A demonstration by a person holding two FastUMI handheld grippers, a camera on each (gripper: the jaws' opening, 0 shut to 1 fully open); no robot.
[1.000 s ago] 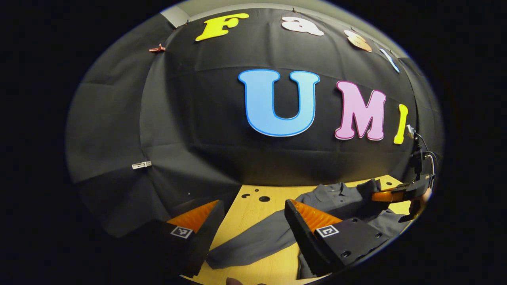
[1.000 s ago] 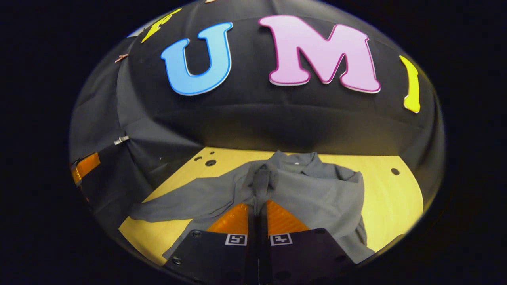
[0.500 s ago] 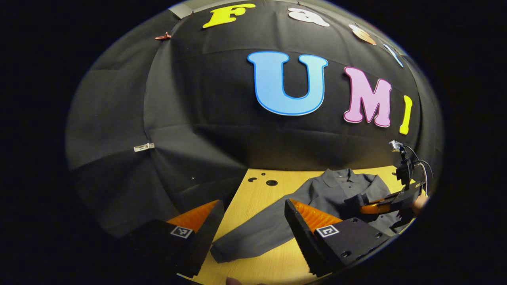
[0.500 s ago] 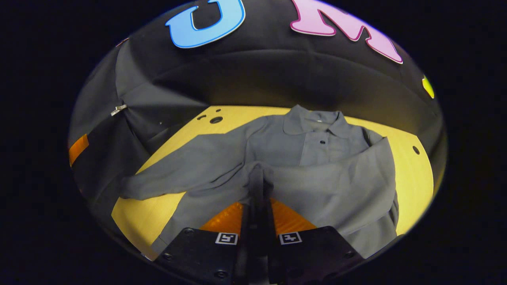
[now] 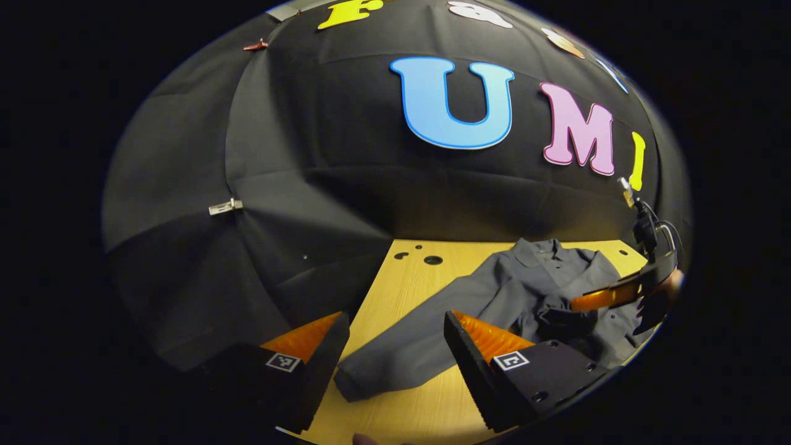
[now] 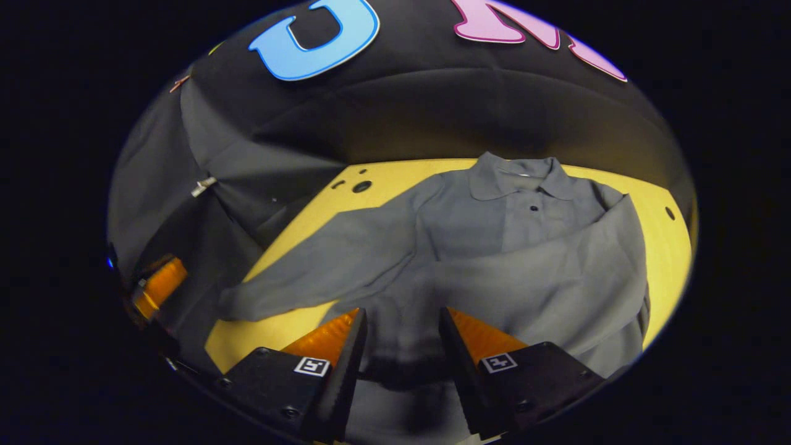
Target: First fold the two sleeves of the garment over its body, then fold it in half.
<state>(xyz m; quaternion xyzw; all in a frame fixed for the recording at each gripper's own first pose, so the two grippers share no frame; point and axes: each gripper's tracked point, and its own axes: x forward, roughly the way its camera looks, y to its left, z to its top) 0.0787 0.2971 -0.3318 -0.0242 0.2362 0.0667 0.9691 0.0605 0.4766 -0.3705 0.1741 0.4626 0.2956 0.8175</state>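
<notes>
A grey collared shirt (image 6: 494,228) lies face up on the yellow table (image 6: 309,216). One sleeve (image 6: 556,278) lies folded across the body, and its cuff (image 6: 401,364) rests between the spread fingers of my right gripper (image 6: 401,315), which is open and low over the shirt. The other sleeve (image 6: 309,272) stretches out flat over the table. My left gripper (image 5: 395,327) is open with nothing in it, and that outstretched sleeve's cuff (image 5: 355,380) lies just beyond and below its fingers. The right gripper (image 5: 609,296) also shows over the shirt (image 5: 525,284), held by a hand (image 5: 673,281).
The tabletop has a few round holes near its far left corner (image 6: 361,185) and one at the far right (image 6: 665,213). Black cloth walls close off the back and left. The left gripper (image 6: 157,284) shows at the table's left edge.
My right gripper has opened and let go of the sleeve cuff, which now lies on the shirt's body. The left gripper has tipped slightly downward.
</notes>
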